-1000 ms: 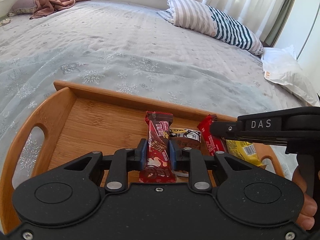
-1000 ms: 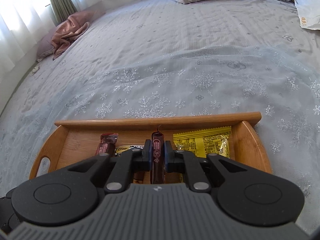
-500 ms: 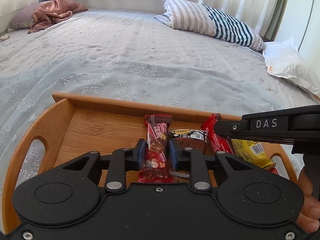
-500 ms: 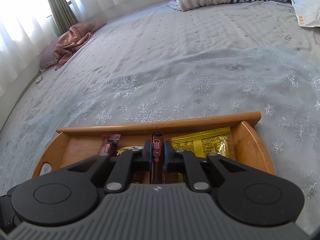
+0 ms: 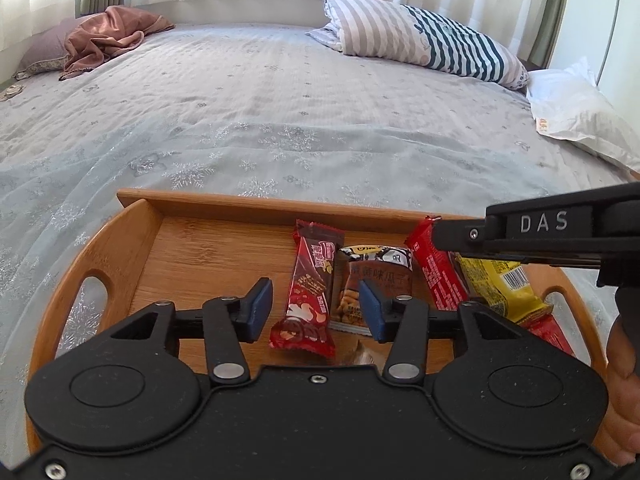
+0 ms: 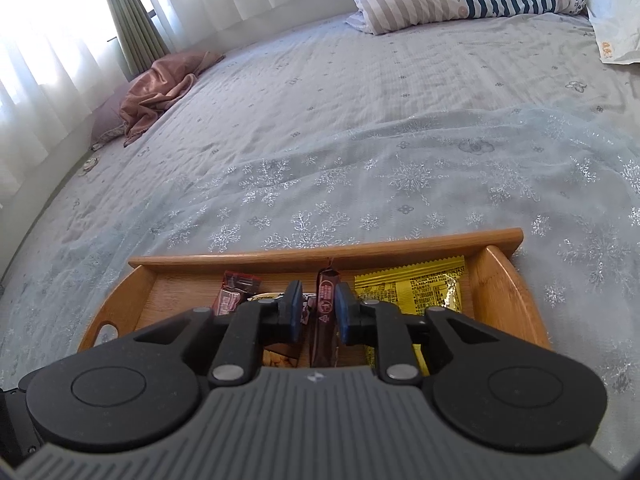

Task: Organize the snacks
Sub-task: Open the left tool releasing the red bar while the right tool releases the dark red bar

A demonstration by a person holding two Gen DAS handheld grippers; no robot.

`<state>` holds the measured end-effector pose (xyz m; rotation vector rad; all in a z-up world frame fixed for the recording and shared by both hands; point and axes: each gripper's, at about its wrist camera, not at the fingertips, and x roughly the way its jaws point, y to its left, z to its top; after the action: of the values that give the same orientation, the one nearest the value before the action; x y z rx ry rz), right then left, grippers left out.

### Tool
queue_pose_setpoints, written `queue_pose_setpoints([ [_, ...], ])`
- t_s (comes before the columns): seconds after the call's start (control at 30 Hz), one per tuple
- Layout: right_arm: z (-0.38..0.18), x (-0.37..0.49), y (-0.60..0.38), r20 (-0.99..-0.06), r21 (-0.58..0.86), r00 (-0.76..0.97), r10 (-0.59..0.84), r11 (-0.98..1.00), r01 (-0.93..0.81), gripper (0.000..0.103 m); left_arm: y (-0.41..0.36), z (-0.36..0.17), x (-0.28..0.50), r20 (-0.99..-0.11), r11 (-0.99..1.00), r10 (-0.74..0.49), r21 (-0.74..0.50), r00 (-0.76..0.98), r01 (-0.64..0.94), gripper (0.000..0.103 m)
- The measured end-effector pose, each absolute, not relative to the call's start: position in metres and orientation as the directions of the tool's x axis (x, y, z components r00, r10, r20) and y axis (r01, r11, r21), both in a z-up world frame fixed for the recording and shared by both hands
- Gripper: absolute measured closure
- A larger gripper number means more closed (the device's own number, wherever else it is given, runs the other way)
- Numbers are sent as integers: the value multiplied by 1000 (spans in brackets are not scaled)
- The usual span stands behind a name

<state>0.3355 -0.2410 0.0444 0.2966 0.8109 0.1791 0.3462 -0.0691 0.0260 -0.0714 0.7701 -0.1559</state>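
- A bamboo tray (image 5: 132, 248) with cut-out handles sits on a bed (image 5: 280, 112) covered by a grey quilted spread with silver snowflakes.
- Far back lie a striped pillow (image 5: 424, 44), a crumpled pink cloth (image 5: 104, 40) and a white plastic bag (image 5: 576, 112); sheer curtains hang behind.
- In the tray, left to right: a glossy red bar (image 5: 310, 292), a brown seed packet (image 5: 376, 280), a red wrapper (image 5: 434, 272), a yellow packet (image 5: 500, 288).
- The left gripper (image 5: 316, 310) has its blue-padded fingers apart and opening; the red bar lies between them, flat on the tray, touched by neither pad.
- The right gripper (image 6: 318, 312) reaches in from the right in the left view, covering part of the red wrapper and yellow packet.
- Its fingers are also opening, astride the red wrapper (image 6: 326, 312), which stands on edge; the pads look just clear of it.
- A hand (image 5: 622, 392) shows at the right edge.
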Motion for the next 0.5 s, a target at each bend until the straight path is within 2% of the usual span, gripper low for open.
queue_pose_setpoints([
  [0.33, 63, 306, -246, -647, 324, 710, 278, 943, -74, 51, -59, 41, 315, -676, 987, -160, -101, 719, 125, 43],
  [0.5, 74, 286, -245, -625, 302, 731, 274, 948, -97, 46, -54, 53, 293, -661, 986, -165, -92, 732, 139, 30],
])
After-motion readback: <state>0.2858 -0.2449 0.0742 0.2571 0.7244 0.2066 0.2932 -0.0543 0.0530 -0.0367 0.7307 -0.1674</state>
